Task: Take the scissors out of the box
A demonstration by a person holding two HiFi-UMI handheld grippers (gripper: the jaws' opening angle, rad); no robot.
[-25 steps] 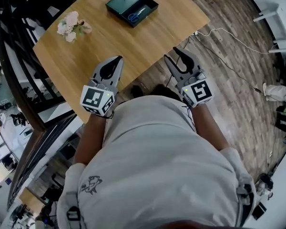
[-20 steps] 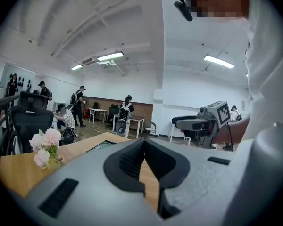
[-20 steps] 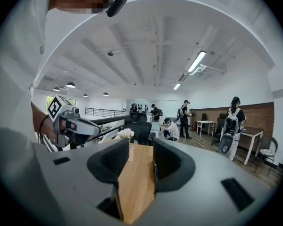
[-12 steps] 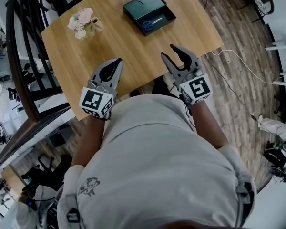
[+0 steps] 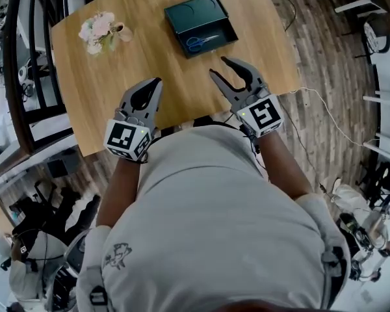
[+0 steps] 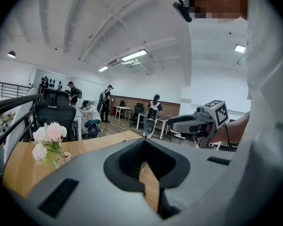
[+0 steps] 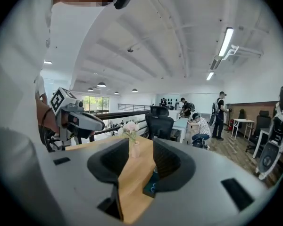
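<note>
Ahead, scissors (image 5: 201,42) in box (image 5: 194,15), near right hand-held gripper (image 5: 219,67), jaws apart.

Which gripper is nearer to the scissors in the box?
Right. The right gripper hangs a little short of the scissors; the left gripper sits farther back and left.

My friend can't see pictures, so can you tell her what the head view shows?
A person in a light shirt holds the left gripper shut and the right gripper open over a wooden table. Beyond them sit an open dark box with blue-handled scissors inside and pink flowers.
</note>
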